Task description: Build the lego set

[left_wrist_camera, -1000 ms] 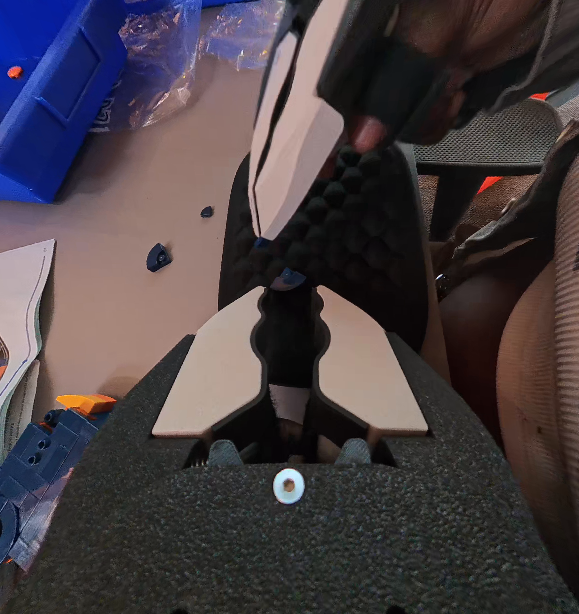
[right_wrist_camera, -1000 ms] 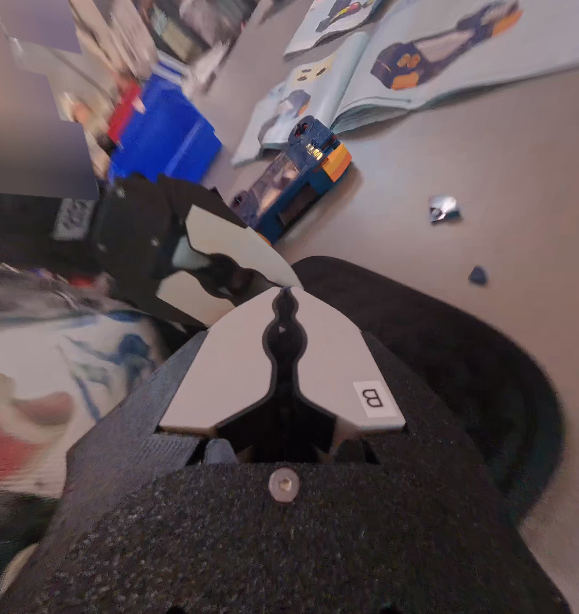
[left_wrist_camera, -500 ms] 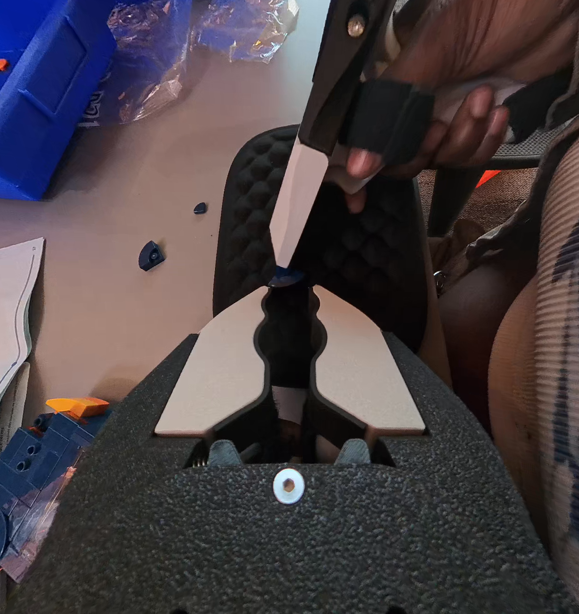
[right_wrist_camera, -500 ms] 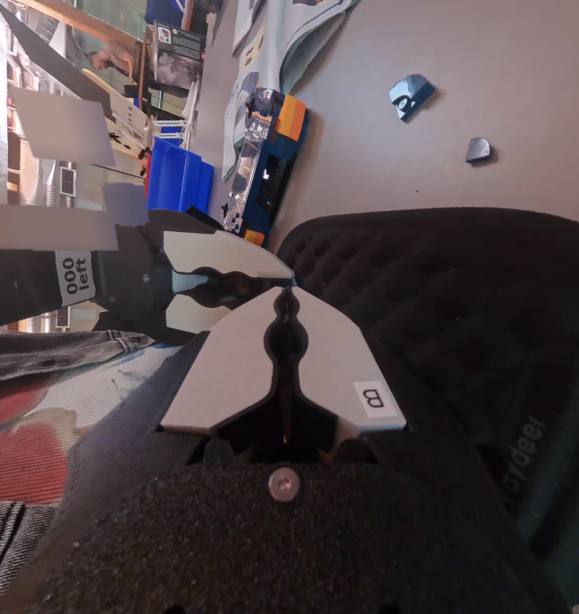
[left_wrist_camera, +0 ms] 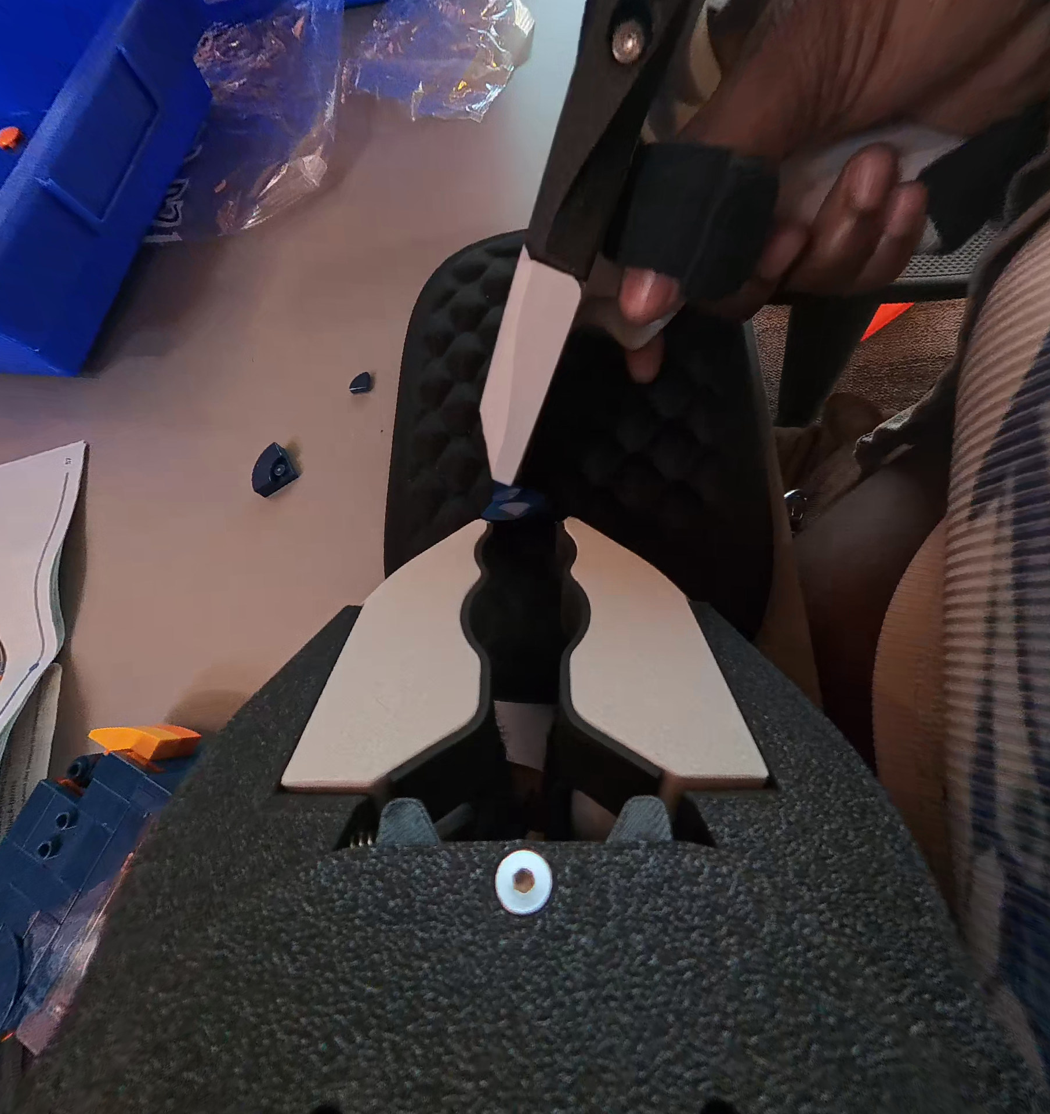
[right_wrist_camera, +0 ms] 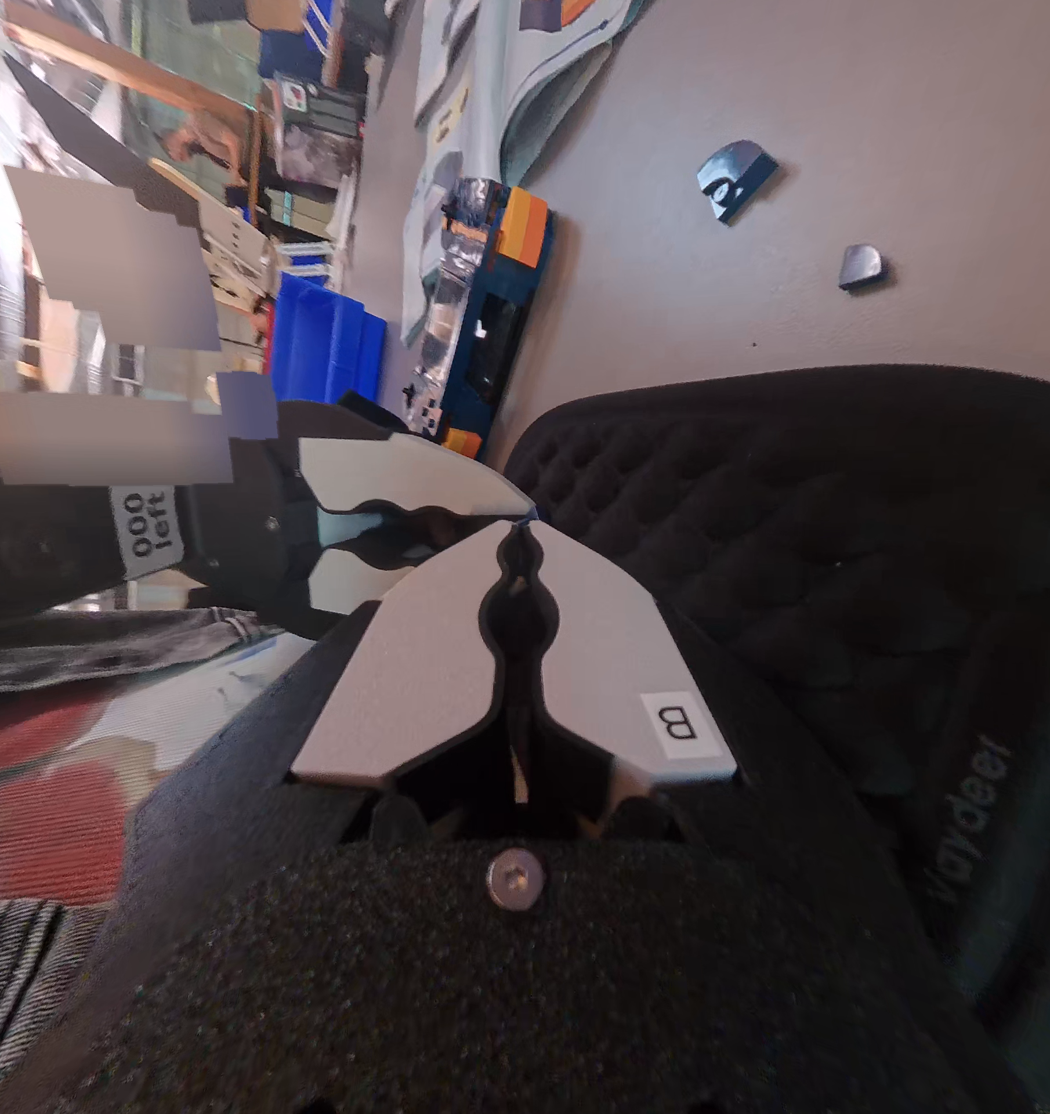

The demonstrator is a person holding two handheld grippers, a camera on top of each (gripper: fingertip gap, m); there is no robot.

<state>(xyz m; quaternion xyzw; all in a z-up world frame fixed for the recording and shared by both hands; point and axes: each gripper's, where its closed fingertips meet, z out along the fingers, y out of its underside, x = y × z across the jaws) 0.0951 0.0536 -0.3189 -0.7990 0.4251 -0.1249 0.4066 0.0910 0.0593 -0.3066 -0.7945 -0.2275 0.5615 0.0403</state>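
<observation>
My left gripper point(left_wrist_camera: 525, 523) is shut on a small dark blue lego piece point(left_wrist_camera: 513, 503) at its fingertips, above a black quilted pad point(left_wrist_camera: 661, 452). My right gripper point(right_wrist_camera: 519, 529) is shut. It comes down from above in the left wrist view point(left_wrist_camera: 501, 473), and its tip touches the same piece. In the right wrist view the left gripper point(right_wrist_camera: 528, 509) reaches in from the left, and only a sliver of the piece point(right_wrist_camera: 531, 512) shows between the two tips. The dark blue and orange lego car point(left_wrist_camera: 58, 844) lies on the table to the left, and it also shows in the right wrist view point(right_wrist_camera: 492, 319).
Two loose dark blue pieces point(left_wrist_camera: 275, 476) point(left_wrist_camera: 360, 382) lie on the table beside the pad. An open instruction booklet point(left_wrist_camera: 22, 542), a blue bin point(left_wrist_camera: 58, 181) and a crumpled plastic bag point(left_wrist_camera: 305, 90) sit to the left. A hand point(left_wrist_camera: 842, 181) holds the right gripper, and a person's lap is at right. The tips of both grippers are at nearly the same place.
The right gripper swung down and turned edge-on, bringing its tip onto the piece held in the left gripper. The left gripper kept its hold and barely moved.
</observation>
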